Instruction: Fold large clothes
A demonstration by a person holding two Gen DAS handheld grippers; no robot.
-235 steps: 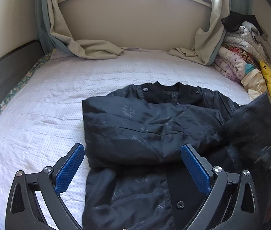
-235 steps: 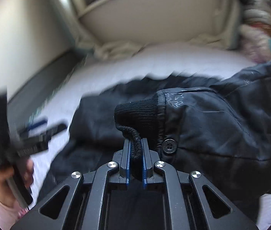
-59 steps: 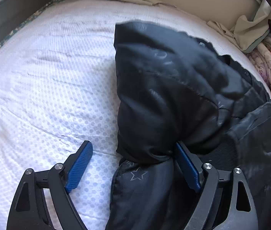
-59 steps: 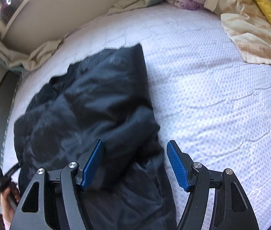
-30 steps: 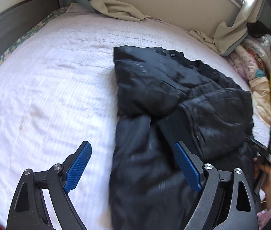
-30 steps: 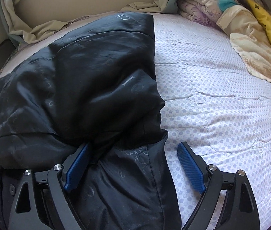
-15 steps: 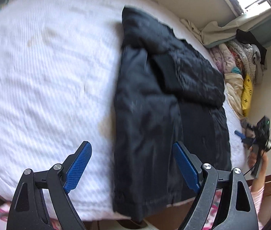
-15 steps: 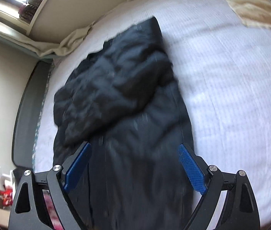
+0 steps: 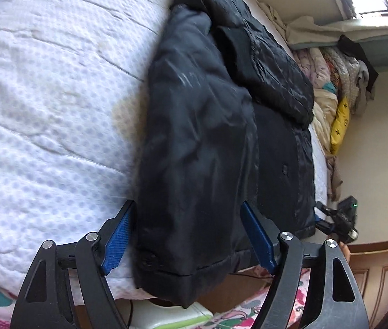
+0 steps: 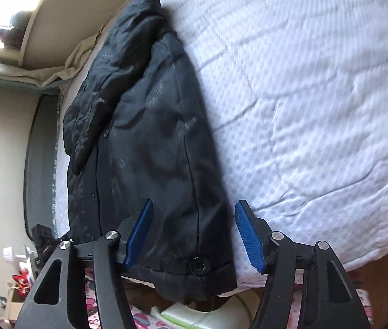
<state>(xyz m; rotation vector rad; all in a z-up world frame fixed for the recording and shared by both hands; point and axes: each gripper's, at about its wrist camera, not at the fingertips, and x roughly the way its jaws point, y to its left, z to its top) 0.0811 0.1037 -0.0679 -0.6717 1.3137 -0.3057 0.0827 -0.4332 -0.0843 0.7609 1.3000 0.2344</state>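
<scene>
A black padded jacket [image 9: 207, 126] lies lengthwise on the white bed, sleeves folded over its upper part, its hem hanging over the near edge. My left gripper [image 9: 187, 235] is open, its blue pads either side of the hem's left corner. In the right wrist view the jacket [image 10: 150, 142] shows the same way, and my right gripper [image 10: 194, 235] is open around the hem's right corner by a black button [image 10: 200, 265]. The right gripper also shows in the left wrist view [image 9: 336, 219], beyond the jacket's right edge.
The white quilted mattress [image 9: 43, 96] extends left of the jacket and right of it [image 10: 317, 109]. A pile of bedding and a yellow pillow [image 9: 339, 118] sit at the far right. A white and green object [image 9: 172, 315] lies on the floor below the hem.
Both grippers have dropped from over the folded sleeves to the jacket's hem at the near bed edge. Both stay open.
</scene>
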